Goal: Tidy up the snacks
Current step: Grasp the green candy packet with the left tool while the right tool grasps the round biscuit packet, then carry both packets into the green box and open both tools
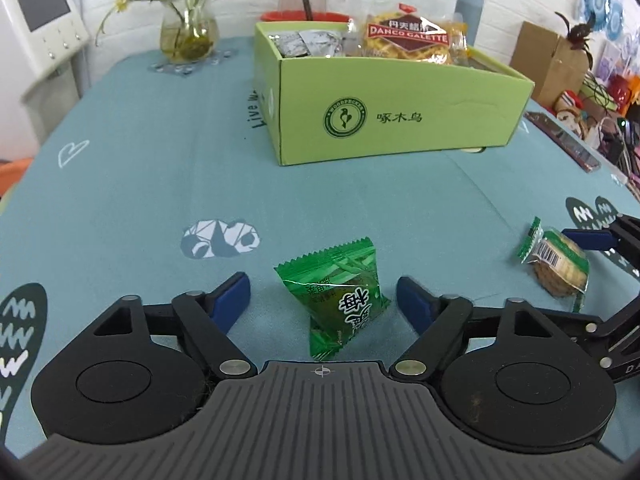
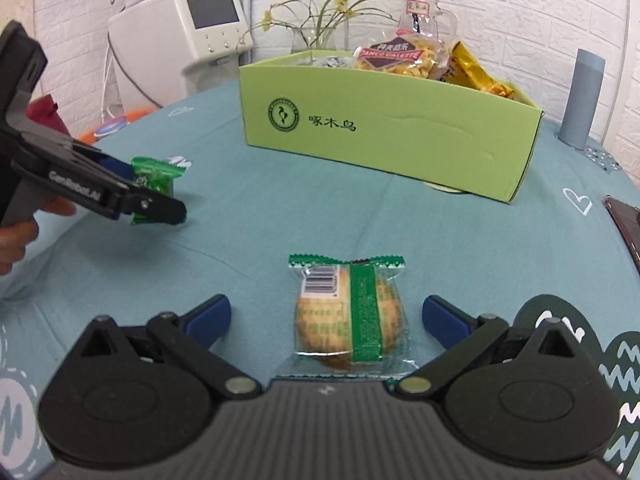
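Note:
A green candy packet (image 1: 334, 298) lies on the teal tablecloth between the open fingers of my left gripper (image 1: 323, 300); neither finger touches it. It also shows in the right wrist view (image 2: 154, 178), partly behind the left gripper. A wrapped round biscuit (image 2: 351, 316) with a green band lies between the open fingers of my right gripper (image 2: 326, 318). It also shows in the left wrist view (image 1: 558, 266). A light green box (image 1: 396, 114) farther back holds several snack packs, among them a Danco Galette bag (image 1: 408, 38).
A glass vase with a plant (image 1: 188, 36) stands at the back left of the table. A grey cylinder (image 2: 582, 98) stands right of the box (image 2: 384, 124). A dark flat object (image 2: 626, 220) lies at the right table edge. A white appliance (image 2: 188, 36) stands beyond the table.

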A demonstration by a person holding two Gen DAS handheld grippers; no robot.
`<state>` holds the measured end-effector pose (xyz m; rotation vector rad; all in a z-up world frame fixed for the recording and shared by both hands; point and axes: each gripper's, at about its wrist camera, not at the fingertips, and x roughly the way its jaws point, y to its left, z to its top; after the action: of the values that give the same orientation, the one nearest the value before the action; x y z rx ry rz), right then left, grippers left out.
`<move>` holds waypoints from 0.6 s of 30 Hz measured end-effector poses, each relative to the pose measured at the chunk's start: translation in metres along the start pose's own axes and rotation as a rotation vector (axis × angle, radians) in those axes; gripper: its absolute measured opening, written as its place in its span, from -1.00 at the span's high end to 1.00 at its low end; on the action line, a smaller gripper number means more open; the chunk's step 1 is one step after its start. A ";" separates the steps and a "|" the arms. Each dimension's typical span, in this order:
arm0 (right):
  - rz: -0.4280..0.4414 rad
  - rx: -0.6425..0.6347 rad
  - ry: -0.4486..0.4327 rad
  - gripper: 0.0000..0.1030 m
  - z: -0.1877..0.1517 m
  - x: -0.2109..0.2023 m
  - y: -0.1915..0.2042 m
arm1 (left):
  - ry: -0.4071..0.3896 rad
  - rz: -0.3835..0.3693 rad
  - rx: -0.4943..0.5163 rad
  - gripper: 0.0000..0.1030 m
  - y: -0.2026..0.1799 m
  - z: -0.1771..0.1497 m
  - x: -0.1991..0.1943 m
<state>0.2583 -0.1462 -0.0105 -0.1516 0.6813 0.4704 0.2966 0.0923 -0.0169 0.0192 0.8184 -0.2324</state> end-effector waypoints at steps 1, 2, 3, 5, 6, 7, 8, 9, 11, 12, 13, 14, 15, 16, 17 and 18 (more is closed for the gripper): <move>-0.005 -0.003 -0.021 -0.54 -0.001 -0.004 0.000 | -0.009 0.013 0.021 0.27 -0.003 -0.001 -0.001; -0.016 -0.001 -0.032 -0.21 -0.001 -0.010 0.000 | -0.011 0.016 0.030 0.66 -0.005 -0.001 -0.002; 0.002 0.017 -0.024 0.04 -0.001 -0.012 -0.003 | -0.007 0.005 0.024 0.71 -0.005 0.000 -0.003; 0.000 0.015 -0.025 0.04 -0.002 -0.014 -0.005 | 0.004 -0.040 -0.007 0.73 -0.003 0.002 -0.004; -0.004 0.015 -0.025 0.04 -0.002 -0.014 -0.006 | 0.013 -0.045 -0.025 0.73 -0.003 0.004 -0.004; 0.000 0.023 -0.028 0.04 -0.002 -0.017 -0.007 | 0.021 -0.056 -0.045 0.74 -0.002 0.006 -0.005; 0.011 0.037 -0.046 0.04 -0.001 -0.021 -0.009 | 0.019 -0.081 -0.066 0.74 0.000 0.008 -0.008; 0.023 0.048 -0.063 0.04 0.002 -0.027 -0.011 | 0.015 -0.104 -0.082 0.74 0.001 0.011 -0.011; 0.033 0.053 -0.107 0.04 0.012 -0.038 -0.015 | -0.001 -0.140 -0.099 0.74 0.001 0.020 -0.020; 0.033 0.050 -0.130 0.04 0.018 -0.043 -0.017 | -0.015 -0.150 -0.100 0.74 0.001 0.026 -0.025; 0.033 0.048 -0.154 0.04 0.026 -0.047 -0.020 | -0.031 -0.158 -0.098 0.74 0.000 0.033 -0.030; 0.030 0.044 -0.177 0.04 0.034 -0.049 -0.023 | -0.046 -0.161 -0.100 0.74 0.000 0.041 -0.033; 0.021 0.036 -0.203 0.04 0.044 -0.051 -0.026 | -0.060 -0.163 -0.101 0.73 0.000 0.051 -0.036; 0.010 0.028 -0.227 0.04 0.054 -0.051 -0.029 | -0.077 -0.166 -0.100 0.73 0.000 0.062 -0.037; 0.003 0.024 -0.250 0.04 0.066 -0.049 -0.035 | -0.095 -0.169 -0.097 0.73 0.000 0.072 -0.038; -0.002 0.026 -0.270 0.04 0.077 -0.046 -0.040 | -0.112 -0.163 -0.098 0.72 0.000 0.083 -0.037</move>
<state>0.2893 -0.1770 0.0774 -0.0627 0.4226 0.4697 0.3325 0.0907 0.0668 -0.1515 0.7198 -0.3441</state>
